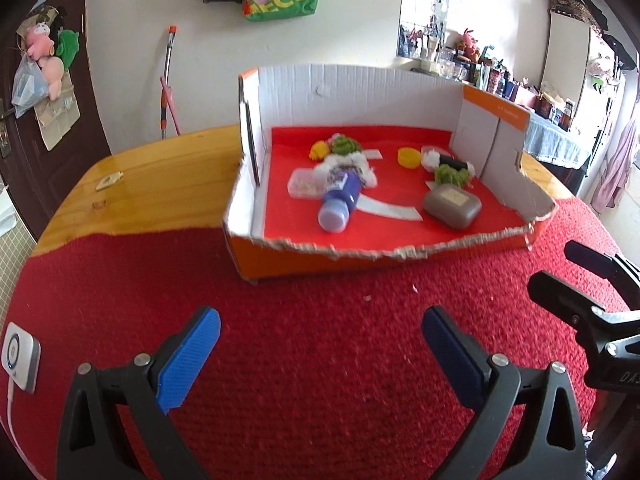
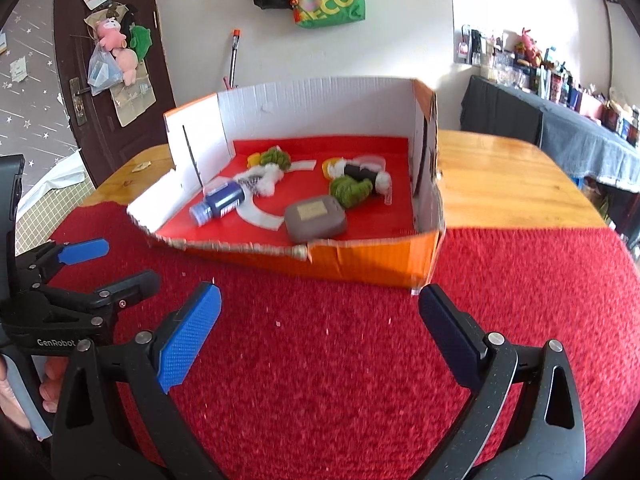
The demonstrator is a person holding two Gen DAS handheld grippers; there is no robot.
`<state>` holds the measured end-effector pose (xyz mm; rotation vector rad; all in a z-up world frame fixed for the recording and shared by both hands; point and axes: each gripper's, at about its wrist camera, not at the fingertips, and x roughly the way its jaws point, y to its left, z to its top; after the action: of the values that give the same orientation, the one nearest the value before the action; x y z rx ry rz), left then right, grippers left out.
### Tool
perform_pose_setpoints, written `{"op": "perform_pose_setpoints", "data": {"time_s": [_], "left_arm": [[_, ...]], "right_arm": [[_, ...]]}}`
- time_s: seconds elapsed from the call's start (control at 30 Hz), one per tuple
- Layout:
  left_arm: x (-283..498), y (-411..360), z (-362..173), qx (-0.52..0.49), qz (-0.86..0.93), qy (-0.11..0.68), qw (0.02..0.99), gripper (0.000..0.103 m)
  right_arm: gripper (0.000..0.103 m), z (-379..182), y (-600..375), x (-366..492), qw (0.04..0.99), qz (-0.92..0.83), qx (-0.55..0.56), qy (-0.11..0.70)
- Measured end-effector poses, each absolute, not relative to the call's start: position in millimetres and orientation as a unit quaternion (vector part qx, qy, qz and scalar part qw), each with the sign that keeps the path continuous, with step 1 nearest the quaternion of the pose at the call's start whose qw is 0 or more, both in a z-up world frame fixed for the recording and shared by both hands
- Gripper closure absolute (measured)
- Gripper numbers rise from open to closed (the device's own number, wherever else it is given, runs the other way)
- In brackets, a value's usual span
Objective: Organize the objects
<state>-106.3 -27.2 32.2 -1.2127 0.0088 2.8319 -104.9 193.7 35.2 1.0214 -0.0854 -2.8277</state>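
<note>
A torn orange cardboard box [image 1: 280,260] [image 2: 360,260] with a red floor stands on the red cloth. In it lie a purple bottle [image 1: 338,204] [image 2: 222,200], a grey soap case [image 1: 452,206] [image 2: 314,218], green yarn puffs [image 1: 452,174] [image 2: 350,192], a yellow cap [image 1: 409,157], a black roll [image 2: 360,172] and a small clear box [image 1: 302,184]. My left gripper [image 1: 320,344] is open and empty in front of the box. My right gripper [image 2: 320,320] is open and empty, also short of the box. Each gripper shows at the edge of the other's view.
The red cloth [image 1: 300,360] covers the near part of a wooden table [image 1: 160,184] [image 2: 500,184]. A white device with a cable [image 1: 20,356] lies at the cloth's left edge. A mop leans on the back wall [image 1: 168,80]. A cluttered shelf [image 2: 560,88] stands to the right.
</note>
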Motion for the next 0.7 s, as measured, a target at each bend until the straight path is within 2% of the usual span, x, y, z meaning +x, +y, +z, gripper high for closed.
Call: {"op": "perform_pose_setpoints", "data": {"time_s": [0.7], "left_arm": [[-111,-32,8,-0.43,0.902,-0.018,0.009,0.0]], "right_arm": [[0.002,14,200,-101,0.068,-0.929,0.362,-0.048]]}}
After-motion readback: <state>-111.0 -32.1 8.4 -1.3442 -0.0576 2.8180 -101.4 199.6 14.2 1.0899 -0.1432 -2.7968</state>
